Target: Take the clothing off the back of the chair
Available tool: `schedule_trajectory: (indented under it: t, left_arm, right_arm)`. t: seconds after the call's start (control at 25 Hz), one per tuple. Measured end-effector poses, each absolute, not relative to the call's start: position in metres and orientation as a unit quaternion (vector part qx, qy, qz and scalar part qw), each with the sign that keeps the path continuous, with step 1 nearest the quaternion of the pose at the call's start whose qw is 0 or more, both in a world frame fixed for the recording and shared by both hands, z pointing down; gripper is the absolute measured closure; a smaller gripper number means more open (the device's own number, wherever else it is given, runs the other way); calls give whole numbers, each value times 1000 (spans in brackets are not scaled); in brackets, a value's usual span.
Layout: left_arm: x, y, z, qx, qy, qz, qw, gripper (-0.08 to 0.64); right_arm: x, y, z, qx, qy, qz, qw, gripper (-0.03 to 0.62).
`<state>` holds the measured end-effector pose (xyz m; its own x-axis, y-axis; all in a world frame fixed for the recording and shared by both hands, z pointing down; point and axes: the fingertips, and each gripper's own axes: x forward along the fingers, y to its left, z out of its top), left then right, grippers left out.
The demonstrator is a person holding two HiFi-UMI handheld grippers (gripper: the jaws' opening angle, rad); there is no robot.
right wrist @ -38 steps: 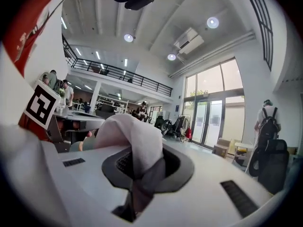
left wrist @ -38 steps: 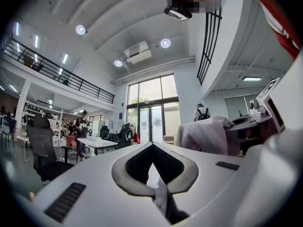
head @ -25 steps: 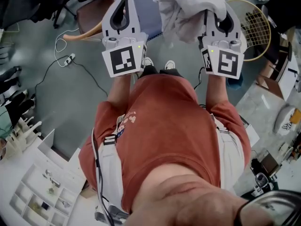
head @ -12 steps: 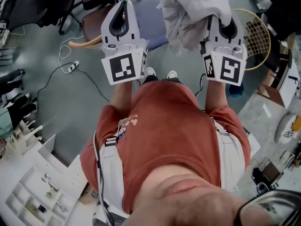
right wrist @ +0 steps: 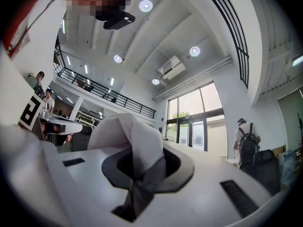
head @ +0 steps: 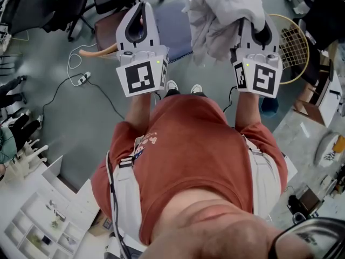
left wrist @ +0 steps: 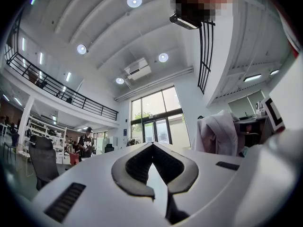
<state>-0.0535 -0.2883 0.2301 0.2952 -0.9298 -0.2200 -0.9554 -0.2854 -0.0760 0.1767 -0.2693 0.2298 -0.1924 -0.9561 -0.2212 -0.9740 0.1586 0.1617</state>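
A crumpled white garment (head: pixel 221 12) hangs bunched from my right gripper (head: pixel 249 23), which is shut on a fold of it. In the right gripper view the cloth (right wrist: pixel 128 131) stands up out of the closed jaws of that gripper (right wrist: pixel 139 157). My left gripper (head: pixel 143 7) is held level beside it, shut with nothing between its fingertips. The left gripper view shows its tips (left wrist: pixel 151 145) meeting, with the garment (left wrist: pixel 217 134) off to the right. Below both grippers lie a brown chair seat (head: pixel 108 21) and a blue seat (head: pixel 175 28).
A badminton racket (head: pixel 294 36) lies right of the right gripper. Black office chairs (head: pixel 32 7) stand at the upper left, and a power strip with its cable (head: pixel 81 80) lies on the floor. A white sorting tray (head: pixel 32 225) sits at the lower left. People stand farther off (right wrist: pixel 246 141).
Both grippers have risen a little together, the garment lifting with the right one. Neither grip has changed.
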Motion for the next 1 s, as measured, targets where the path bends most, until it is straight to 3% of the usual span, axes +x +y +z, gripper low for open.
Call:
schedule_trajectory:
  t: [1.0]
  left_arm:
    - [-53,-292,232,-799,590,70,91,546]
  right_arm:
    - [178,-274,232,-635,760,137,23,537]
